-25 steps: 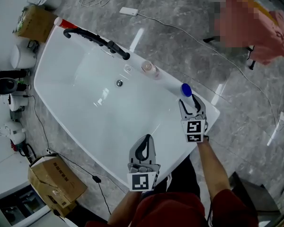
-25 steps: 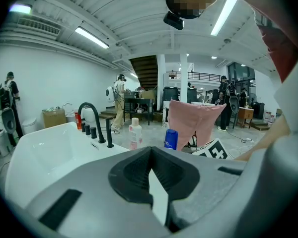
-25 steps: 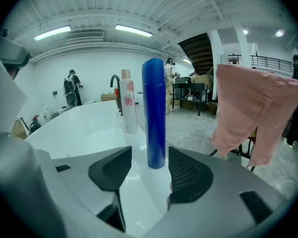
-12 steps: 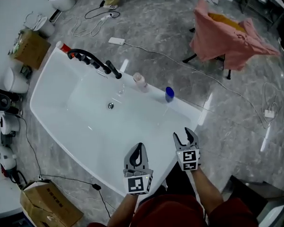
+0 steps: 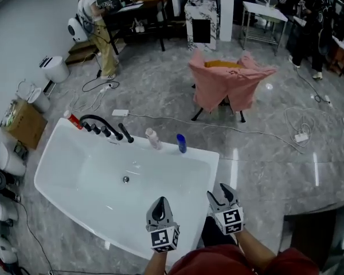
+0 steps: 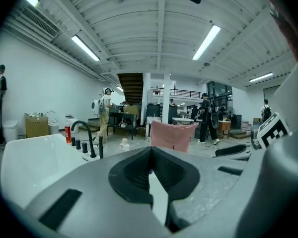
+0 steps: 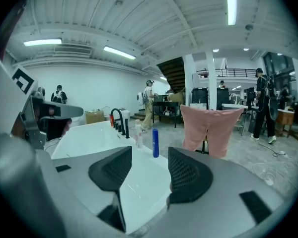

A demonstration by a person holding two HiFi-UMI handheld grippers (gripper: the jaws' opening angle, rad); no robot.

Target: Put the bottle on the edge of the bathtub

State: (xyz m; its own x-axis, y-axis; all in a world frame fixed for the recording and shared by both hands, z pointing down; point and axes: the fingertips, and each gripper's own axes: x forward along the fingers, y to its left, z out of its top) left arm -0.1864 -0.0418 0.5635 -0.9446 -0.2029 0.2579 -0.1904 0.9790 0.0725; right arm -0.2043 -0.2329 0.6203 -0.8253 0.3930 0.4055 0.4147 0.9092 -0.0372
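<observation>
The blue bottle point(image 5: 182, 143) stands upright on the far rim of the white bathtub point(image 5: 74, 208), next to a pale pink bottle point(image 5: 153, 138). It also shows in the right gripper view, where the blue bottle point(image 7: 155, 143) is seen beyond the jaws. My right gripper point(image 5: 222, 191) hovers near the tub's near right corner, open and empty, well short of the bottle. My left gripper point(image 5: 160, 201) hangs over the tub's near rim with its jaws together, and nothing is held. In the left gripper view the shut left gripper point(image 6: 150, 152) covers the blue bottle.
A black faucet point(image 5: 103, 128) and a red-capped bottle point(image 5: 72, 120) stand on the far rim to the left. A chair draped in pink cloth point(image 5: 229, 82) stands on the grey floor beyond. Cables point(image 5: 258, 132), cardboard boxes point(image 5: 22, 122) and people by distant tables surround the tub.
My right gripper has drawn back from the blue bottle, which stays standing on the rim. Both grippers have pulled toward me, and the head view has lifted to show the room.
</observation>
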